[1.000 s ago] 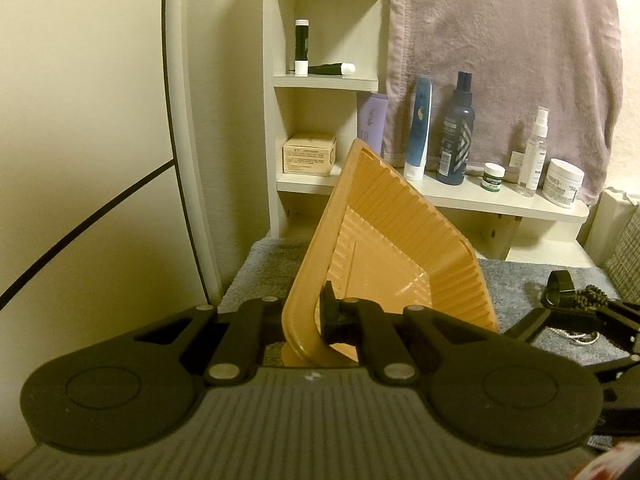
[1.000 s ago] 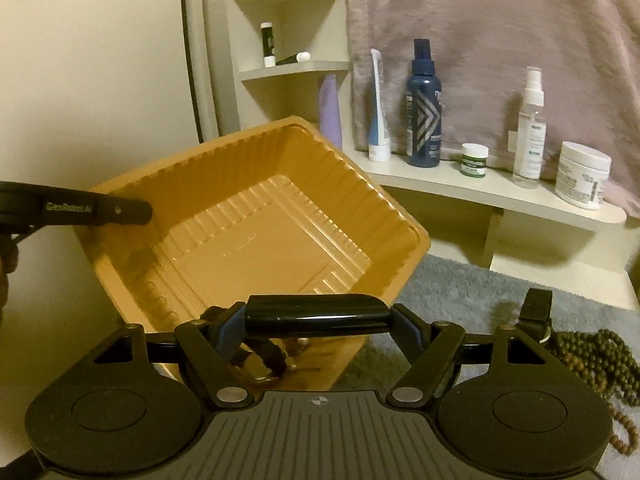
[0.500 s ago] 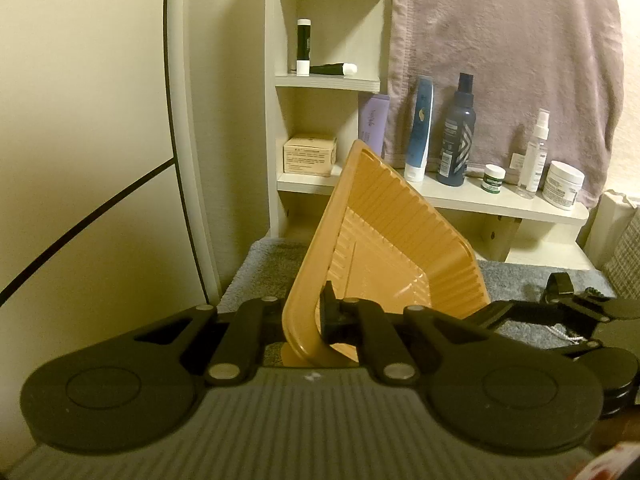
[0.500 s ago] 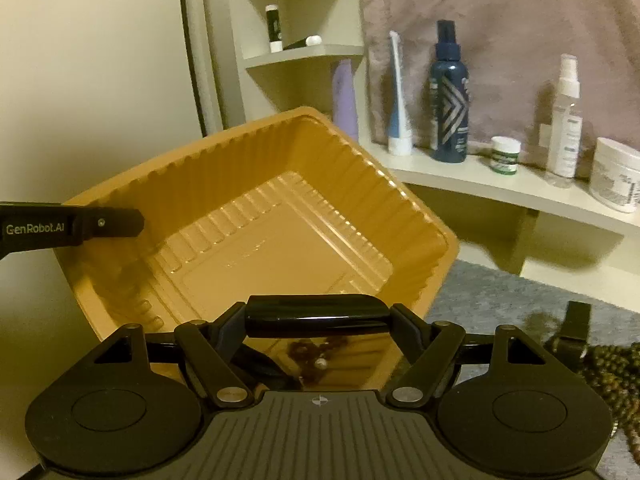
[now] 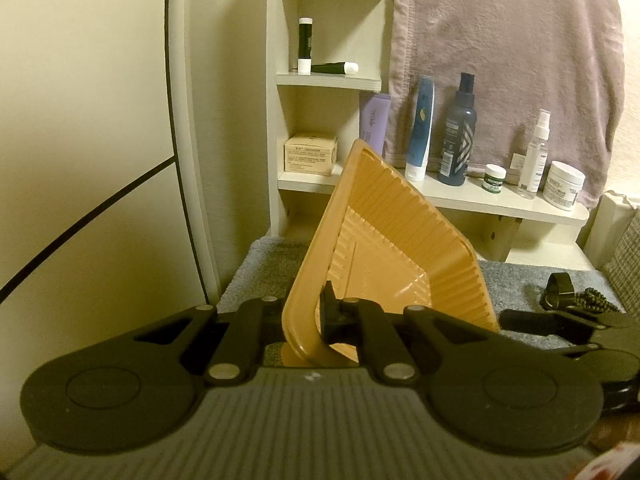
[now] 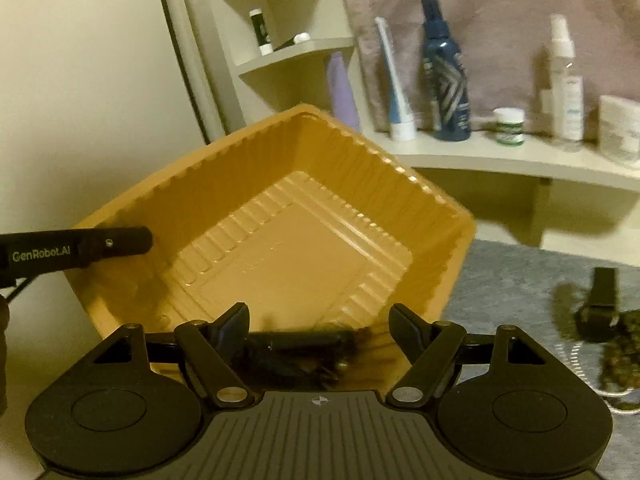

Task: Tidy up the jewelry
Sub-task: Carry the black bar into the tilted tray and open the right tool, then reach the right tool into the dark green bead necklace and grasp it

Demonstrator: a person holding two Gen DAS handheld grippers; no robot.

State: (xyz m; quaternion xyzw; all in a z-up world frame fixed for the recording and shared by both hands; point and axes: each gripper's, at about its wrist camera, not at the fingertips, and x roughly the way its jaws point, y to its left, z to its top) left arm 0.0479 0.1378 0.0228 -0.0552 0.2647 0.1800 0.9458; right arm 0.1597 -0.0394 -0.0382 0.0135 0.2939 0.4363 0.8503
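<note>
Left gripper (image 5: 306, 316) jaws closed tight on the near rim of the orange tray (image 5: 384, 256), holding it tilted up on edge, centre of the left wrist frame. Right gripper (image 6: 319, 318) jaws spread wide, gripping nothing, lower centre of the right wrist frame. Between and just past them, a dark bracelet-like piece (image 6: 304, 346) lies in the tray's low near corner; blurred, details unclear. Tray's ribbed floor otherwise bare in view. Left gripper's finger enters from the left edge of the right wrist frame, on the tray rim. Grey mat (image 6: 516, 276) covers the tabletop under the tray. At right of the mat, a pile of dark green beads (image 6: 624, 344) with a black strap (image 6: 602, 294) beside it, blurred. Behind, upper right, a white shelf (image 6: 500, 158) carries a dark blue spray bottle (image 6: 444, 76), white-blue tube (image 6: 394, 84), lilac tube (image 6: 342, 88), small green jar (image 6: 509, 125), clear sprayer (image 6: 565, 80). Mauve towel (image 5: 508, 52) hangs behind the bottles.
</note>
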